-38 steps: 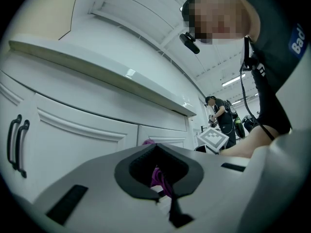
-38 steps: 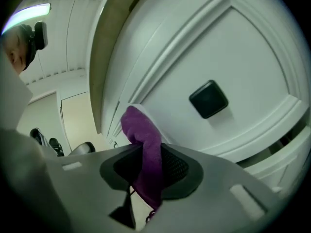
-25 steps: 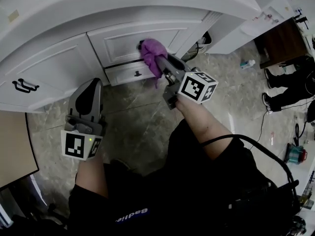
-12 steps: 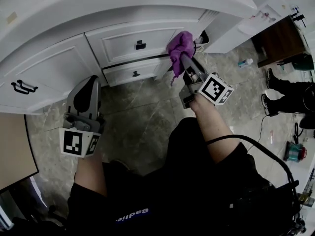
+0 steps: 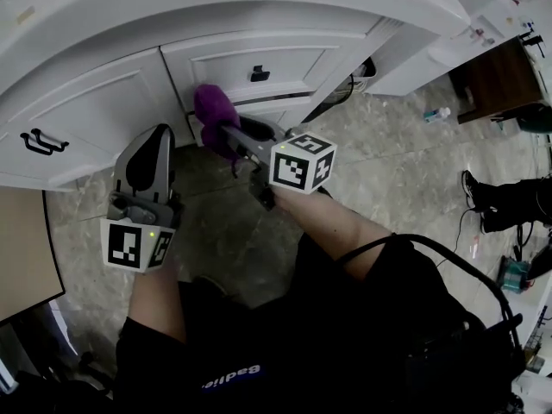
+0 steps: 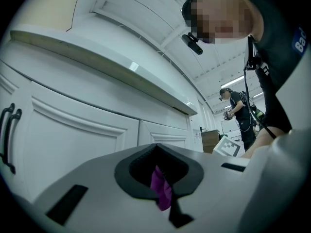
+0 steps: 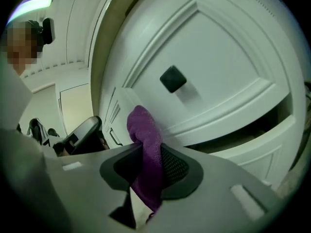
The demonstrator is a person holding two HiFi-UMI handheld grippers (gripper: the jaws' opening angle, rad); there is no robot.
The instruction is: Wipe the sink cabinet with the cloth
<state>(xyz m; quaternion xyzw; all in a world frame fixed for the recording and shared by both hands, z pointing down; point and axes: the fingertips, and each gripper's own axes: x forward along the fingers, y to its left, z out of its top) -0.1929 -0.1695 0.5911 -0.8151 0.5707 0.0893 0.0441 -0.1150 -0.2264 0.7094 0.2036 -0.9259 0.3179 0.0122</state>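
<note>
The white sink cabinet [image 5: 95, 102] fills the top of the head view, with a black-knobbed drawer [image 5: 259, 74] and a door with black handles [image 5: 39, 141]. My right gripper [image 5: 231, 136] is shut on the purple cloth [image 5: 214, 115], which is pressed against the cabinet front just below and left of that drawer. In the right gripper view the cloth [image 7: 146, 149] bulges out of the jaws towards the panel under the knob [image 7: 172, 79]. My left gripper [image 5: 155, 145] hangs shut, off the cabinet, left of the cloth. A thin purple sliver [image 6: 161, 191] shows between its jaws.
Grey marbled floor [image 5: 388, 171] lies below the cabinet. A small bottle [image 5: 437, 113] lies on it at the right, near dark wooden furniture [image 5: 496, 76] and another person's legs [image 5: 509, 201]. A beige panel [image 5: 26, 257] stands at the left edge.
My right gripper has swept the cloth from the drawer's right end down and to the left along the cabinet front. The left gripper has hardly moved.
</note>
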